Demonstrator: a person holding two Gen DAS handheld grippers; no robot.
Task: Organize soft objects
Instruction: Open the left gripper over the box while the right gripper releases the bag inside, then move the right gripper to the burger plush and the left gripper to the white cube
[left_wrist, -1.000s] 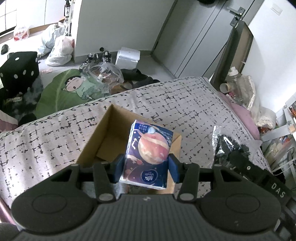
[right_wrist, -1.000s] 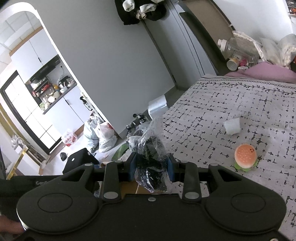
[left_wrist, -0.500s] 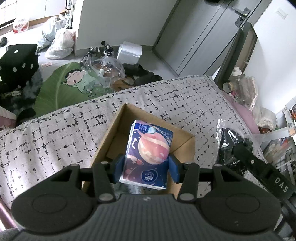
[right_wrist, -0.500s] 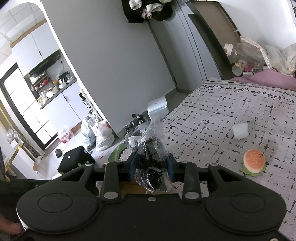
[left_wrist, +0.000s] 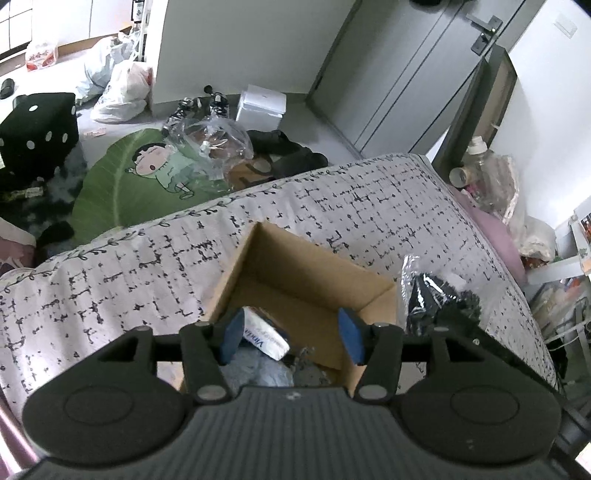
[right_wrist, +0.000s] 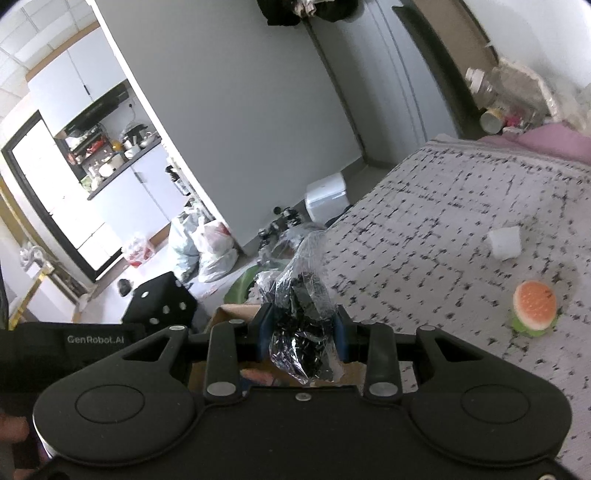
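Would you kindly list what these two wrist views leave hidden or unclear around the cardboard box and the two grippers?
- Left wrist view: the tissue pack in the cardboard box is half hidden by the left gripper, whose jaws have just opened.
- Right wrist view: the box is mostly hidden behind the right gripper.
- Right wrist view: crinkled plastic obscures the dark contents of the plastic bag.
- Right wrist view: burger toy blurred.

I'm looking into a lived-in home: a bed (left_wrist: 332, 206) under a patterned cover, a cartoon floor rug (left_wrist: 147, 184), and a kitchen (right_wrist: 110, 158) through the doorway.
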